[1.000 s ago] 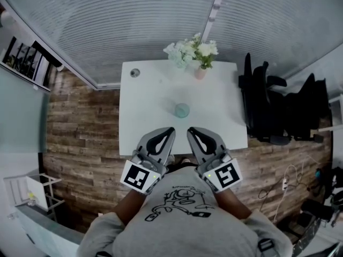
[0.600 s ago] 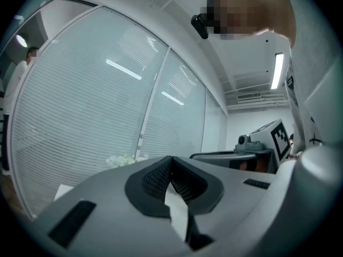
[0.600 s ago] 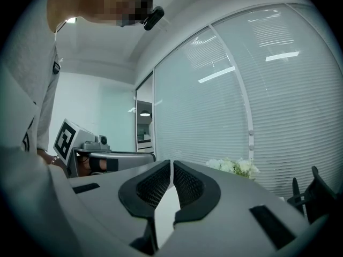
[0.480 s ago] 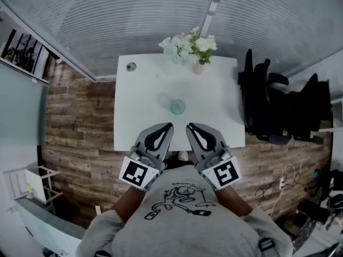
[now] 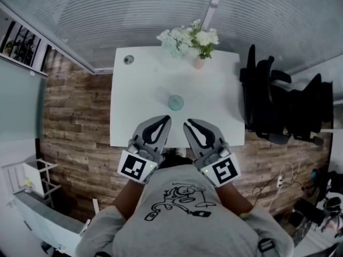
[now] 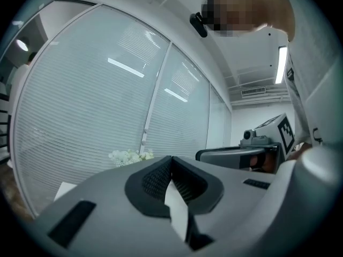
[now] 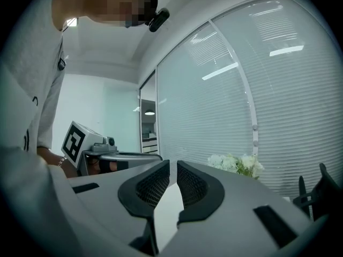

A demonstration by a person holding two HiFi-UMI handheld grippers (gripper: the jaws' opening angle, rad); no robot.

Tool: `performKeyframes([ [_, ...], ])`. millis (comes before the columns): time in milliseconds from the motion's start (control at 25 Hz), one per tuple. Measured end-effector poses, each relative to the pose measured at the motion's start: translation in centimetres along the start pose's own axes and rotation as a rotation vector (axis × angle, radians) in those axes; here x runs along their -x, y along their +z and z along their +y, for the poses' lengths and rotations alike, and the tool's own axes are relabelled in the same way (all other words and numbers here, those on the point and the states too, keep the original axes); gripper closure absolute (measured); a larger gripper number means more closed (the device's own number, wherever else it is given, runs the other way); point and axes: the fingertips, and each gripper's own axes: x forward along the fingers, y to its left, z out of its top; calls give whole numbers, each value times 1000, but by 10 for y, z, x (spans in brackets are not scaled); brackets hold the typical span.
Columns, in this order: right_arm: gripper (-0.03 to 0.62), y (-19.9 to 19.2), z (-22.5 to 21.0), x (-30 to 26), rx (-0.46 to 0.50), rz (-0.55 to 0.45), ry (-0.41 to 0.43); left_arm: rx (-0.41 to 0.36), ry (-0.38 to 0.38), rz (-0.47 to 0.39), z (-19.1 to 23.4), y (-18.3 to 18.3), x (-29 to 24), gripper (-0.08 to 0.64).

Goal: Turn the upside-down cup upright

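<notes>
1. Left gripper: jaws pressed together, empty
2. Right gripper: jaws closed to a sliver, empty
3. Cup stands mid-table, beyond both tips; too small to tell which way up
4. In both gripper views the jaws hide the cup

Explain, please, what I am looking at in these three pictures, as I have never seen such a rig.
There is no robot: a person wears a head camera and holds a two-jaw gripper in each hand. The head view looks down on the left gripper and right gripper near the white table's front edge. The other two pictures come from cameras riding on the grippers, looking along their jaws. On the table stand a small teal cup and a vase of flowers. Both grippers are shut and hold nothing.
</notes>
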Motion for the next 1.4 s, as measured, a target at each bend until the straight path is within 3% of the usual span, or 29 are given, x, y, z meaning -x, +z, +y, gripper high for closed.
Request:
performKeyframes([
  [120, 540, -9, -2, -3, 0, 10, 14, -5, 4, 6, 4, -6, -2, 555],
  [240, 448, -19, -3, -8, 0, 17, 29, -18, -2, 12, 5, -13, -3, 556],
  [1400, 310, -101, -21, -36, 23, 37, 58, -63, -21, 53, 29, -88, -10, 555],
])
